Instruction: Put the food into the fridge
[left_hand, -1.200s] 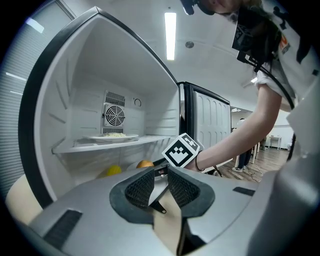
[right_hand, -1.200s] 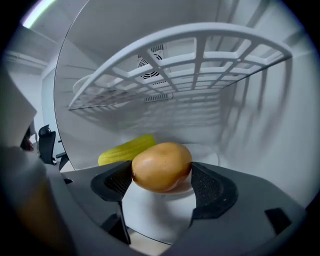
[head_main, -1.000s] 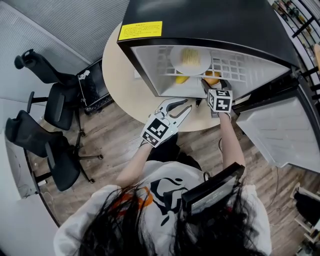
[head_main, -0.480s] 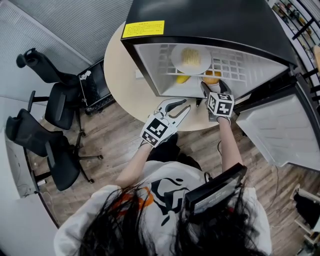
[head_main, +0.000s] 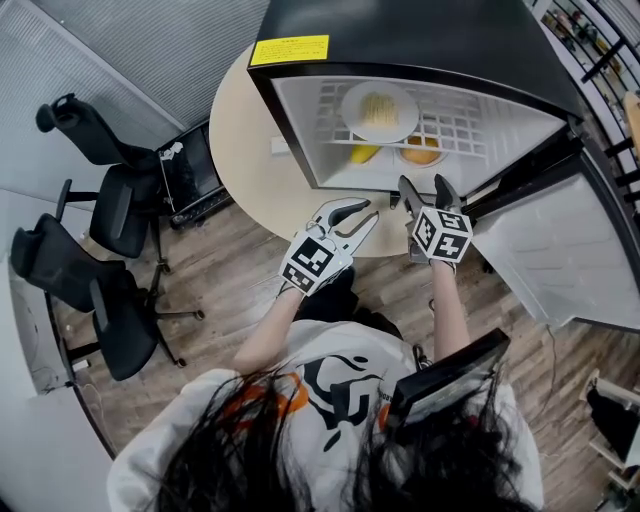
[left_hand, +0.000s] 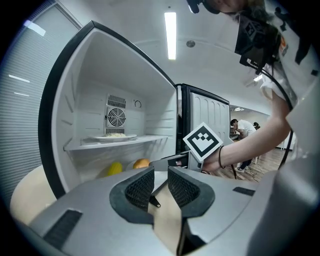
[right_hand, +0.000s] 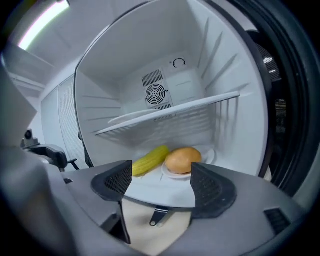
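Note:
The small fridge (head_main: 420, 40) stands open on a round table (head_main: 245, 150). Inside, a plate of pale food (head_main: 379, 110) rests on the wire shelf. Below it lie a yellow corn cob (head_main: 364, 154) and a bun (head_main: 421, 153) on a small plate. The right gripper view shows the corn cob (right_hand: 150, 159) and the bun (right_hand: 183, 160) just ahead. My right gripper (head_main: 424, 186) is open and empty at the fridge's front edge. My left gripper (head_main: 362, 212) hovers over the table edge, its jaws nearly together with nothing between them. The left gripper view shows the corn cob (left_hand: 114, 168) too.
The fridge door (head_main: 570, 250) is swung wide to the right. Black office chairs (head_main: 100, 210) stand on the wood floor to the left, with a dark box (head_main: 190, 175) beside the table. People stand far off in the room (left_hand: 242, 130).
My right gripper has drawn back out of the fridge towards me, leaving the bun on its plate inside. The left gripper has hardly moved.

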